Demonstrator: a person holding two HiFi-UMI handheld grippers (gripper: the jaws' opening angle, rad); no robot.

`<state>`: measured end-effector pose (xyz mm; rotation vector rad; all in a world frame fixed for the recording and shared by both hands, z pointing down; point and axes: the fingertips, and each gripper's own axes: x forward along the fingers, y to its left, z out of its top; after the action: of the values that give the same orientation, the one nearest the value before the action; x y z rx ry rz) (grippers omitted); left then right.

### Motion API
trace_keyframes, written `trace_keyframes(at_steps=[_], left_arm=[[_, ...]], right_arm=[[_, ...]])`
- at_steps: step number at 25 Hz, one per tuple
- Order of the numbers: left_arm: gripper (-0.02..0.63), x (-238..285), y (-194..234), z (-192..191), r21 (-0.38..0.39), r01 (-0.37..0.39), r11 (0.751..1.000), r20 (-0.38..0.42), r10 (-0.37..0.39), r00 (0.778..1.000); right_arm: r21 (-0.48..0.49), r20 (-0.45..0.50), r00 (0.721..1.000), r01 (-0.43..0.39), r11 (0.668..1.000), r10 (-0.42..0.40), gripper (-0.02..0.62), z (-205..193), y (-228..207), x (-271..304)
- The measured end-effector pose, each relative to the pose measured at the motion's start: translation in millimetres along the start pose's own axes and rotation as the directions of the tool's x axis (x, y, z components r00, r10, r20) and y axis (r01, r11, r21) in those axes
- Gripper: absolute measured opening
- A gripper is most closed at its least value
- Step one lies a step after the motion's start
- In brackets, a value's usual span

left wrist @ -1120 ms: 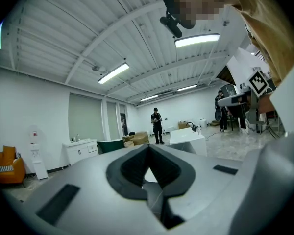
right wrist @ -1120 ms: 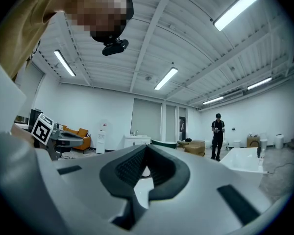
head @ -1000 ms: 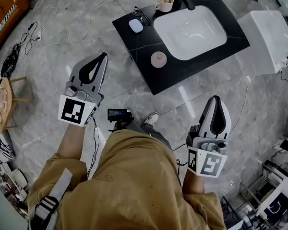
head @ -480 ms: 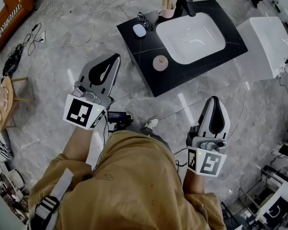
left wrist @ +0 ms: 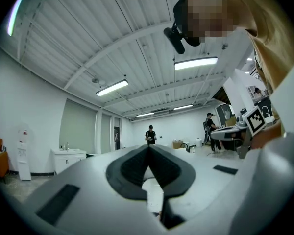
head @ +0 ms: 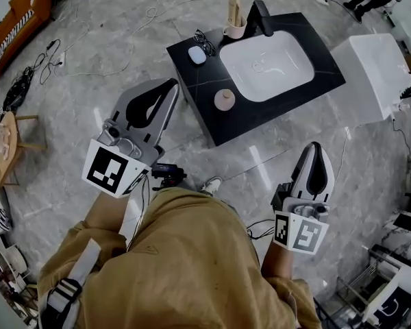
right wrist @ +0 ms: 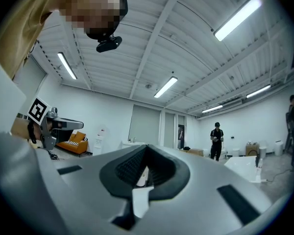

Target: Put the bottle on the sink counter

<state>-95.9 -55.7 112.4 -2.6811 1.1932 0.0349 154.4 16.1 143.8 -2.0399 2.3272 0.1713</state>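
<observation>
The black sink counter with a white basin stands on the floor ahead in the head view. On its near left part sits a small pinkish round container, seen from above; it may be the bottle. My left gripper hangs in the air left of the counter's corner, jaws together, holding nothing. My right gripper is over the floor in front of the counter, also shut and empty. Both gripper views point up across the room, with the left gripper and the right gripper closed at the tips.
On the counter's back edge lie glasses, a pale oval object, a cup with a brush and a black faucet. A white box-shaped unit stands right of the counter. Cables run over the floor at left.
My left gripper has moved up and to the right, closer to the counter's corner. The right gripper has barely shifted. Both stay shut.
</observation>
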Motion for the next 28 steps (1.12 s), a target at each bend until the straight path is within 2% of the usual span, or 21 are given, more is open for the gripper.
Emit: trace_keyframes(at_steps=[14,28], left_arm=[[0.003,-46.2,17.2,5.7,-0.006,-0.071,0.997,0.016,0.071,0.997],[0.003,-48.4,12.8,-3.9,-0.048,-0.069,0.996,0.018,0.070,0.997]], right_arm=[[0.030,0.015,0.999,0.045,0.999,-0.046,0.005,13.4,-31.5,-10.0],[0.031,0.004,0.997,0.072,0.997,-0.072,0.005,10.7,-34.0,-15.5]])
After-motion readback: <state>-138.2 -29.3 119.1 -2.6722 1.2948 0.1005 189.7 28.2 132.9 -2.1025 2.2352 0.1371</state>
